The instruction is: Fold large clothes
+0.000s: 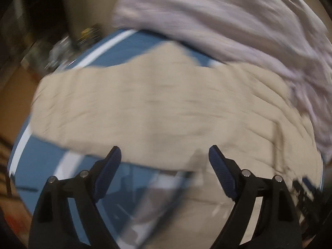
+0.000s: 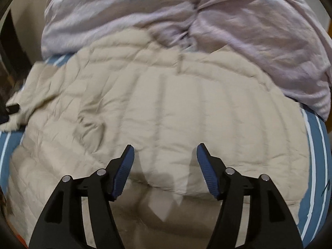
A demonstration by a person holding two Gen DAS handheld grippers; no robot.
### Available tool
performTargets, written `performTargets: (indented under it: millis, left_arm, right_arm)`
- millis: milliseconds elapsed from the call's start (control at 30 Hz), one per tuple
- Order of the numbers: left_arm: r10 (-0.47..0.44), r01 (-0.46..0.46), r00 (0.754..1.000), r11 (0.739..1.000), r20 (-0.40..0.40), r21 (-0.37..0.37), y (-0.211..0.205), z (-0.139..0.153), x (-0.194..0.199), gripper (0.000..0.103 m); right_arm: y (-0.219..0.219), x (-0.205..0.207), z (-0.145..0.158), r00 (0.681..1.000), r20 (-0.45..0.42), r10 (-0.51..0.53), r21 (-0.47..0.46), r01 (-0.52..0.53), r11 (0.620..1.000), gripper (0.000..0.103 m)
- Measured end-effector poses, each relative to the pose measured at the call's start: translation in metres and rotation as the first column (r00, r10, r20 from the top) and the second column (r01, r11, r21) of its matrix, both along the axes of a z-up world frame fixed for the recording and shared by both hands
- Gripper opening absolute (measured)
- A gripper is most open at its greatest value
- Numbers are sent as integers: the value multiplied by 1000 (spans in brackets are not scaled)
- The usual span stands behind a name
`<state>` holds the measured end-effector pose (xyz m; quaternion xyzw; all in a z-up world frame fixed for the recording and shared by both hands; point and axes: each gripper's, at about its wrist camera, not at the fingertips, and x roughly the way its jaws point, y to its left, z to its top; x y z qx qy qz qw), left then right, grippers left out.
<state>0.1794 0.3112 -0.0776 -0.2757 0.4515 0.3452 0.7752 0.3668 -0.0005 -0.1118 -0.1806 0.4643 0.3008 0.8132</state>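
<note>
A beige quilted garment [image 1: 157,108] lies spread across a blue bed cover with white stripes [image 1: 124,49]. In the left wrist view, which is blurred, my left gripper [image 1: 165,152] hovers open above the garment's near edge with nothing between its blue pads. In the right wrist view the same beige quilted garment [image 2: 166,108] fills the middle, with a crumpled sleeve [image 2: 37,95] reaching left. My right gripper [image 2: 165,150] hangs open over the garment, its pads apart and empty.
A bunched pale lilac blanket [image 1: 217,14] lies along the far side of the bed and shows again as the lilac blanket [image 2: 166,14] behind the garment. The blue striped cover [image 2: 317,145] shows at the right. Dark clutter [image 1: 62,45] sits beyond the bed's left edge.
</note>
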Motion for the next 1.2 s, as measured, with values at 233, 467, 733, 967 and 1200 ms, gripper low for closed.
performTargets:
  millis: [233,467,733,967,1200]
  left_arm:
    - [332,-332,943,936,-16,-121,79,-20,-91,74]
    - [481,-479,877,868,-20,-131,105,-27,-133,67]
    - [572,-570,820,816,-8,-99,119,-32,-141,4]
    - [530,-528,847,848,43,-43,109,-18,-133,0]
    - [399,-411,901,911,170,42,89,28,-100,0]
  right_arm:
    - [-3,-9,3,1000,-12,-6,8,6,1000,66]
    - [-17,-15,5,1000,-9,-15,3,15,1000,67]
    - [-39,-15,5,999,-7,-45,-1,45,999,68]
    - [-55,-9,6,997,-12,-75,7,75,997,68]
    - [-55,-10,6,998,-16,-66,15,66,998,68]
